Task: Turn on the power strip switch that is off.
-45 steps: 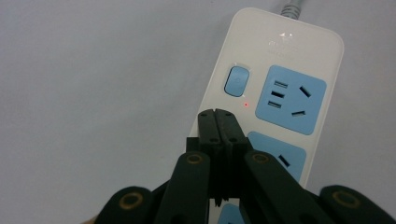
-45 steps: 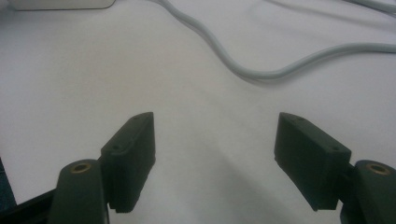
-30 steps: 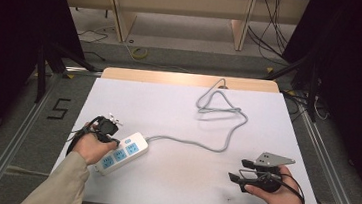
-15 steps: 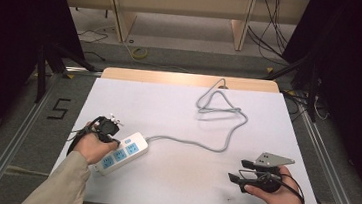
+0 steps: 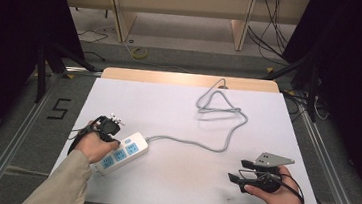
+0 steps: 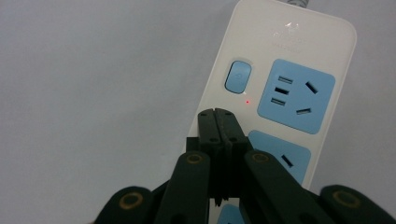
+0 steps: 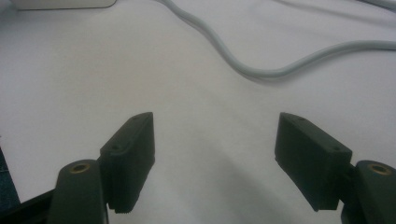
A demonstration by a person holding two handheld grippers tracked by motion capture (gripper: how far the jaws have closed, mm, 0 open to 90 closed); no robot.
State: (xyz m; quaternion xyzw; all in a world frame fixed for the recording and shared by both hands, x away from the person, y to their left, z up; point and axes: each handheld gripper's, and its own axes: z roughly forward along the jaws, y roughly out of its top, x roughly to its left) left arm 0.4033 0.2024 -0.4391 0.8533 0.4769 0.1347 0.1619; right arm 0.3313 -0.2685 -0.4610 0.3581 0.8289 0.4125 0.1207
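A white power strip (image 5: 123, 152) with blue sockets lies at the table's front left. Its grey cable (image 5: 200, 145) runs right and loops toward the far edge. My left gripper (image 5: 114, 135) hangs over the strip's cable end. In the left gripper view its jaws (image 6: 217, 115) are pressed together with nothing between them, just short of the blue switch (image 6: 238, 77) and a small lit red lamp (image 6: 247, 101) on the strip (image 6: 280, 42). My right gripper (image 5: 236, 170) rests at the front right, and its jaws (image 7: 215, 140) stand wide apart over bare table, with the cable (image 7: 261, 71) beyond them.
The white tabletop (image 5: 178, 112) has a wooden strip (image 5: 186, 79) along its far edge. Shelving legs and loose cables (image 5: 271, 35) stand on the floor behind. A metal rail (image 5: 323, 166) runs along the table's right side.
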